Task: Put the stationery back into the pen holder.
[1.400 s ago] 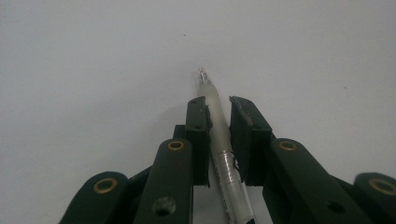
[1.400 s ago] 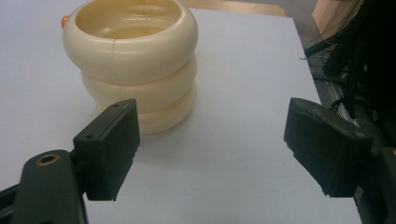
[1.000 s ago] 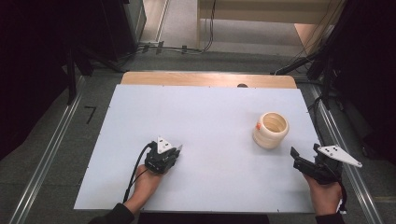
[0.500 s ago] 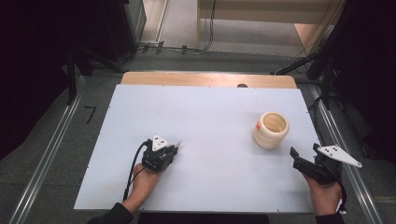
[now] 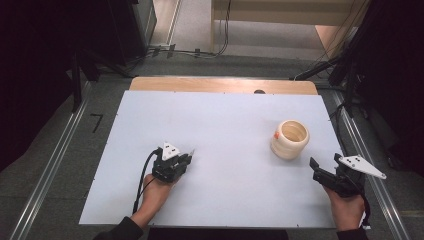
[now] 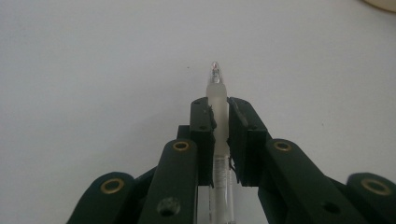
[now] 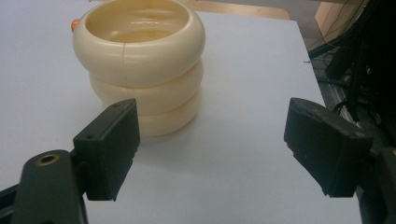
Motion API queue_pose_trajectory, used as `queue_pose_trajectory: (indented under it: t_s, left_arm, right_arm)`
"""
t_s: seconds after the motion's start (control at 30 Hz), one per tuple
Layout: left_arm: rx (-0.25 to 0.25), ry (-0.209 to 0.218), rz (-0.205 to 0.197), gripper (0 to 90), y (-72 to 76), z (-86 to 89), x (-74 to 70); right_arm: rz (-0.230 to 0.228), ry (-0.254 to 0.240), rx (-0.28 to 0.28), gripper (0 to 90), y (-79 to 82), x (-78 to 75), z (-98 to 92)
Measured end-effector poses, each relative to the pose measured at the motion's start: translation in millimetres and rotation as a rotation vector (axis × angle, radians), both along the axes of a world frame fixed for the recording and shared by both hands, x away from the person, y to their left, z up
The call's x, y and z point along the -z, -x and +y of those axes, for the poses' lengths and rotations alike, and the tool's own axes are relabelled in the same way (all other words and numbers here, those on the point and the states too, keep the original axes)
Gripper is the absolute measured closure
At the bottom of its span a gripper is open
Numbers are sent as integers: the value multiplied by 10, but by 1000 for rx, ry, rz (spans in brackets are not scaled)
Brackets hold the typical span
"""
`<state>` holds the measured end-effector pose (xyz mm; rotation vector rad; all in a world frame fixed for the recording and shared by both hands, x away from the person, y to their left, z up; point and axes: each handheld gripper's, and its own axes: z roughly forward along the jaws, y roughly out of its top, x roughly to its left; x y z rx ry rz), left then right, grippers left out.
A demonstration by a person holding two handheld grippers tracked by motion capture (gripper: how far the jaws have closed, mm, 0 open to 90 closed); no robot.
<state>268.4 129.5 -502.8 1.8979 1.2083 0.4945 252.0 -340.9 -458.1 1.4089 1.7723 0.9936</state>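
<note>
My left gripper (image 5: 187, 156) lies low over the white table (image 5: 225, 115) at the near left, held by a hand. It is shut on a clear plastic pen (image 6: 215, 79); the pen's tip sticks out past the pads (image 6: 203, 121) and points away from me. A cream cup (image 5: 290, 139) made of stacked rings stands at the right, with a small orange tag on its left side. My right gripper (image 5: 325, 162) hovers just near and right of the cup (image 7: 140, 70). Its jaws stand wide apart (image 7: 212, 119) with nothing between them.
A wooden strip (image 5: 220, 85) runs along the table's far edge. Metal rails (image 5: 50, 170) flank both sides, and cables and dark stands (image 5: 350, 65) crowd the floor beyond. The cup's rim shows at the top right corner (image 6: 383, 3) of the left gripper view.
My left gripper has shifted slightly to the left with the pen still in it. The right gripper and the cup have stayed put.
</note>
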Motion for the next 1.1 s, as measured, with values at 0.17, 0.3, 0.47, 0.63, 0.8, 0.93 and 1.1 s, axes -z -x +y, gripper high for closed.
queue_pose_trajectory:
  t_s: [0.17,0.3,0.47,0.63,0.8,0.93,1.1]
  left_arm:
    - [15,8,-7,813,-32,-60,-30]
    - [25,-6,-12,813,-55,-107,-40]
    - [26,-4,-16,813,-80,-149,-48]
    - [30,-3,-14,813,-99,-186,-52]
    - [40,1,-14,813,-116,-243,-56]
    - [53,3,-17,813,-135,-322,-74]
    - [72,6,-22,813,-162,-450,-82]
  right_arm:
    - [0,-2,-3,169,-2,2,-4]
    - [2,-3,-2,169,-1,4,-9]
    - [8,-1,-2,169,-7,18,-3]
    - [12,9,-10,169,-23,34,5]
    - [21,9,-14,169,-32,47,13]
    - [25,16,-21,168,-43,60,18]
    - [35,20,-30,164,-53,76,27]
